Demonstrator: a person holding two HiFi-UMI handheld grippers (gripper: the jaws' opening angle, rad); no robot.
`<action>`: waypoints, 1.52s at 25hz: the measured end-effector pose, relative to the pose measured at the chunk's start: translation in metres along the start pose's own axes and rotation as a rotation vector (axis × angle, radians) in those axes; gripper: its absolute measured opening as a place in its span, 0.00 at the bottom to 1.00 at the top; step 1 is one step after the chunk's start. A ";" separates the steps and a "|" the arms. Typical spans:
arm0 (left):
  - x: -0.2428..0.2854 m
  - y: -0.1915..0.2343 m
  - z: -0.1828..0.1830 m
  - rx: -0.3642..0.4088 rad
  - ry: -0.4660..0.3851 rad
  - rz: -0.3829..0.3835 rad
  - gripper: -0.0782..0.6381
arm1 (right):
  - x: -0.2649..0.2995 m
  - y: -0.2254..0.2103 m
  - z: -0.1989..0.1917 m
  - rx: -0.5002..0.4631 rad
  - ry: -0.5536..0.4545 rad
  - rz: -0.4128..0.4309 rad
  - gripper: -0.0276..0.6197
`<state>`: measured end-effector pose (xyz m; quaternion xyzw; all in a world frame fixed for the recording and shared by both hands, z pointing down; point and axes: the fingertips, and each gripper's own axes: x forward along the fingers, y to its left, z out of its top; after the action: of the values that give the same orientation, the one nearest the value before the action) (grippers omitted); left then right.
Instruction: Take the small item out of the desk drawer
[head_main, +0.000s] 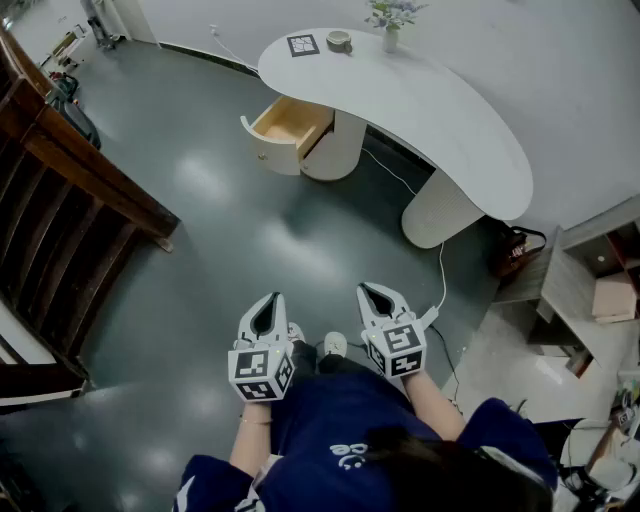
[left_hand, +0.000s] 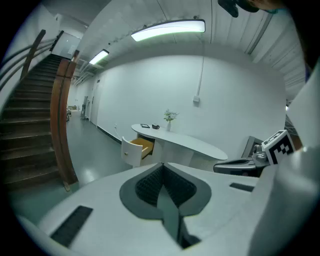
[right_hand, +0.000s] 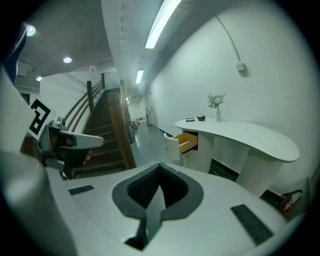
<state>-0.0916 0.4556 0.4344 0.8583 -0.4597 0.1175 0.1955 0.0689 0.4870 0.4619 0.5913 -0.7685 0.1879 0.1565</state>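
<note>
A white curved desk stands across the room, with its drawer pulled open and a bare wooden inside showing. No small item is visible in the drawer from here. My left gripper and right gripper hang side by side in front of the person's body, far from the desk, both shut with nothing between the jaws. The open drawer shows in the left gripper view, and the drawer shows again in the right gripper view.
On the desk top sit a marker card, a small round object and a vase with flowers. A dark wooden staircase rises at the left. A cable runs over the grey floor; shelves stand at the right.
</note>
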 end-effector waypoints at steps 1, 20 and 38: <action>-0.002 0.000 0.001 0.006 -0.002 -0.004 0.11 | -0.002 0.002 0.000 -0.003 0.001 -0.003 0.05; 0.033 0.044 0.028 0.074 -0.007 -0.161 0.12 | 0.036 0.014 0.018 0.083 -0.016 -0.127 0.05; 0.072 0.112 0.037 0.085 0.021 -0.131 0.12 | 0.114 0.028 0.031 0.089 0.001 -0.092 0.05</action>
<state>-0.1451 0.3298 0.4544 0.8928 -0.3948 0.1330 0.1712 0.0124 0.3816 0.4841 0.6325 -0.7312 0.2146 0.1387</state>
